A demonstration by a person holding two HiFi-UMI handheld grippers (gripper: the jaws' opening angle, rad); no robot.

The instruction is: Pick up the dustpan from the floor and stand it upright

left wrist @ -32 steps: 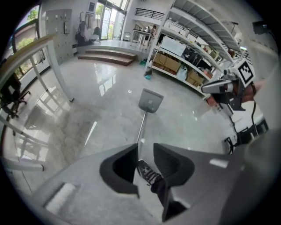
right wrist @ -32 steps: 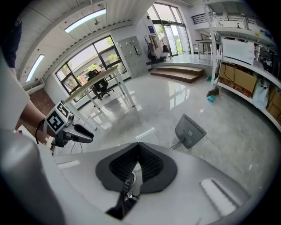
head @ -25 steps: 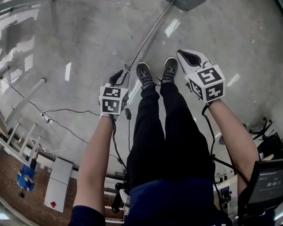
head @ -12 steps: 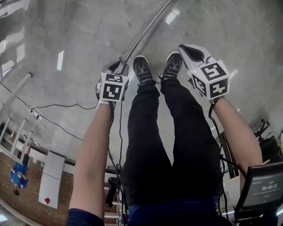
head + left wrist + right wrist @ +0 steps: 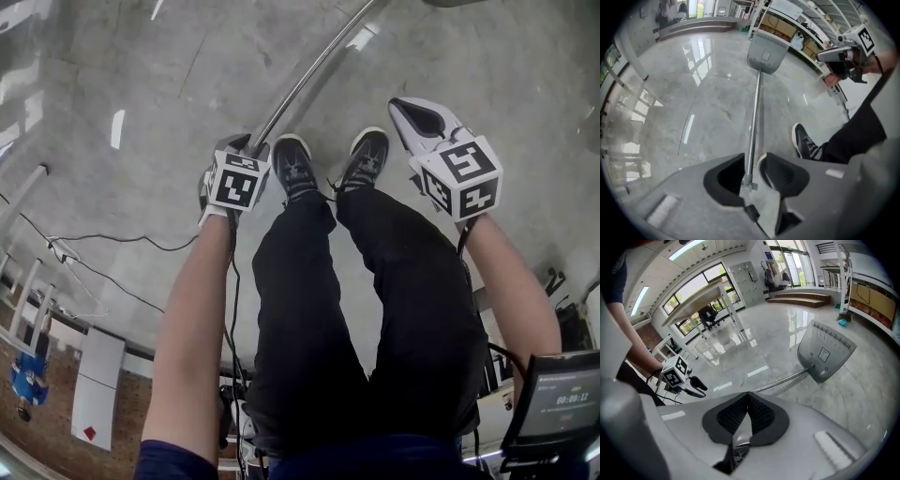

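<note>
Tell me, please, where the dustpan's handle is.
Left gripper view: the handle lies along the floor, its end between the left gripper's fingers, which have just been opening.

Bare marble floor (image 5: 141, 84) lies open from 9 to 11 o'clock of the shoes (image 5: 292, 167); the dustpan's metal handle (image 5: 309, 77) crosses at 12 o'clock, cables (image 5: 61, 251) trail at 8 o'clock.

Person wears black trousers (image 5: 375, 281), dark white-soled sneakers (image 5: 292, 164), navy short sleeves (image 5: 173, 461); left claw (image 5: 757, 164) and right claw (image 5: 747, 397) are grey-shelled with black pads (image 5: 722, 183), a black-on-white marker cube (image 5: 234, 183) and black cable (image 5: 232, 281) behind each.
</note>
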